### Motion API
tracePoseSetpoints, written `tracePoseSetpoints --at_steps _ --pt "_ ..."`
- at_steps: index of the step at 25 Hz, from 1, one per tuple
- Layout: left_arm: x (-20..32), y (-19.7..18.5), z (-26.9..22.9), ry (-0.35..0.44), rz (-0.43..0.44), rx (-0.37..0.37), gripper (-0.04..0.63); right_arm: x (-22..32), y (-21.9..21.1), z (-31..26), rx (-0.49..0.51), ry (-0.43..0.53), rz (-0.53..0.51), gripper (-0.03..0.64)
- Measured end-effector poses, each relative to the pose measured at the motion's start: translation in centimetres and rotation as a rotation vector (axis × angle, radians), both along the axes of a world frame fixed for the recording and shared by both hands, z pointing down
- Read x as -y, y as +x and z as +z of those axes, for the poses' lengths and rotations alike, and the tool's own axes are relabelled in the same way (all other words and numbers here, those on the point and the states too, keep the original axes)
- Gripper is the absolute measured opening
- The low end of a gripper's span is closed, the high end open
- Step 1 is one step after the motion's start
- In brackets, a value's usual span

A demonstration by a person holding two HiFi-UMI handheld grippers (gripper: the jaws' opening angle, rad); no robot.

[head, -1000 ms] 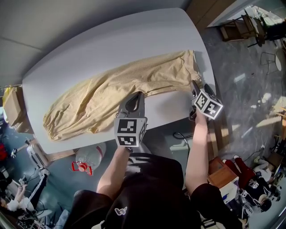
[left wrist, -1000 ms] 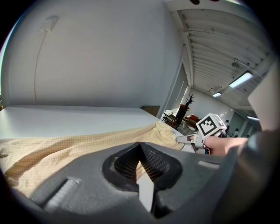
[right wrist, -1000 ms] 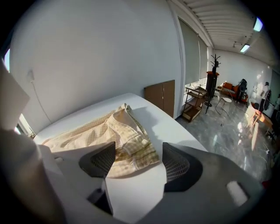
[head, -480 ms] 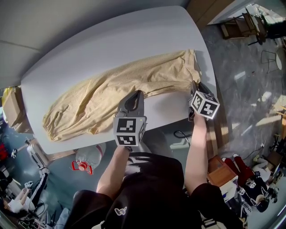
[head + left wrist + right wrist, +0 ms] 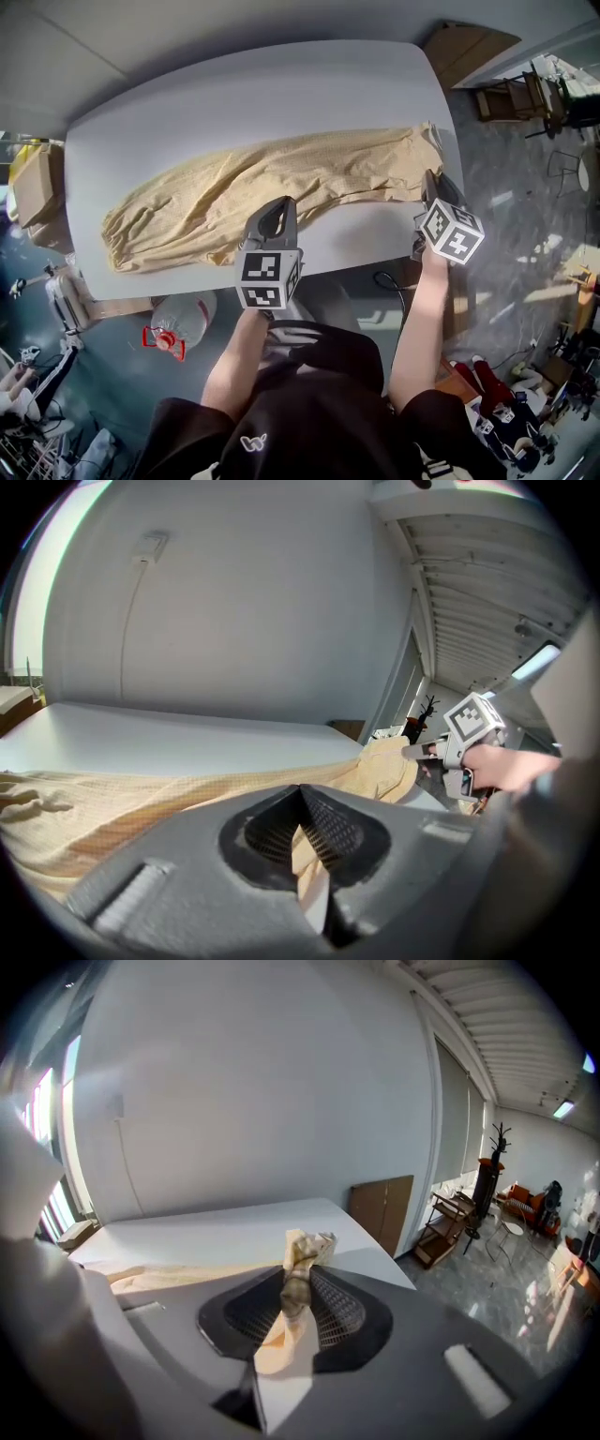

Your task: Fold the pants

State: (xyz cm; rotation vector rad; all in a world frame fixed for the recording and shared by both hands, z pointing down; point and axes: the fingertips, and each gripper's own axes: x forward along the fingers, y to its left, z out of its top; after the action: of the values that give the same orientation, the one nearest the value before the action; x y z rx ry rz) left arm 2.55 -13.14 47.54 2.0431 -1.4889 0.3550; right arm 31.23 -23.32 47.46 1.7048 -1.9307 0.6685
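Pale yellow pants (image 5: 281, 178) lie stretched lengthwise across the white table (image 5: 234, 94), with the waist at the right end and the leg cuffs at the left. My left gripper (image 5: 279, 208) is shut on a fold along the pants' near edge; in the left gripper view the cloth (image 5: 141, 799) runs into the pinched jaws (image 5: 302, 794). My right gripper (image 5: 431, 180) is at the waist's near corner, its jaws closing with a bunched piece of waistband (image 5: 302, 1241) pressed between the pads (image 5: 323, 1309). It also shows in the left gripper view (image 5: 419, 752).
Below the table's near edge a clear water jug with a red cap (image 5: 178, 323) stands on the floor. A cardboard box (image 5: 33, 183) sits off the table's left end, and a brown board (image 5: 469, 47) leans beyond the far right corner. Furniture crowds the floor at the right.
My right gripper has closed on the waist corner and lifted it off the table. The left gripper has shifted a little along the near edge, still holding cloth. The pants lie straighter.
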Motion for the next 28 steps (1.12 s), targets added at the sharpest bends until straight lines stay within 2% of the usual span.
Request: tracePoseSetpoints --at_steps 5,11,14,17,19,21,25,28 --pt "-2.3 -4.6 -1.8 0.031 -0.086 -0.005 0.003 0.9 -7.7 -4.4 -0.029 0.068 -0.16 0.088" --pt "-5.3 -12.1 -2.8 0.049 -0.211 0.0 0.003 -0.7 -22.8 -6.0 -0.077 0.105 -0.471 0.086" --pt "-7.1 -15.7 -2.6 0.042 -0.264 0.008 0.003 -4.4 -31.2 -4.0 -0.103 0.072 -0.664 0.086" --pt "-9.0 -18.5 -1.8 0.019 -0.307 0.011 0.003 -9.9 -37.7 0.1 -0.141 -0.023 -0.847 0.086" --pt "-10.0 -20.0 -1.0 0.004 -0.326 0.008 0.003 -13.3 -39.9 3.3 -0.188 -0.096 -0.922 0.084" --pt "-10.8 -21.2 -0.1 -0.011 -0.335 0.004 0.003 -15.8 -40.8 6.2 -0.228 -0.167 -0.953 0.084" --pt "-11.8 -22.1 1.4 -0.044 -0.32 -0.009 0.003 -18.0 -40.2 9.4 -0.256 -0.281 -0.944 0.084" --pt "-11.3 -21.8 1.6 -0.043 -0.286 -0.014 0.003 -18.0 -39.9 9.7 -0.221 -0.302 -0.927 0.086"
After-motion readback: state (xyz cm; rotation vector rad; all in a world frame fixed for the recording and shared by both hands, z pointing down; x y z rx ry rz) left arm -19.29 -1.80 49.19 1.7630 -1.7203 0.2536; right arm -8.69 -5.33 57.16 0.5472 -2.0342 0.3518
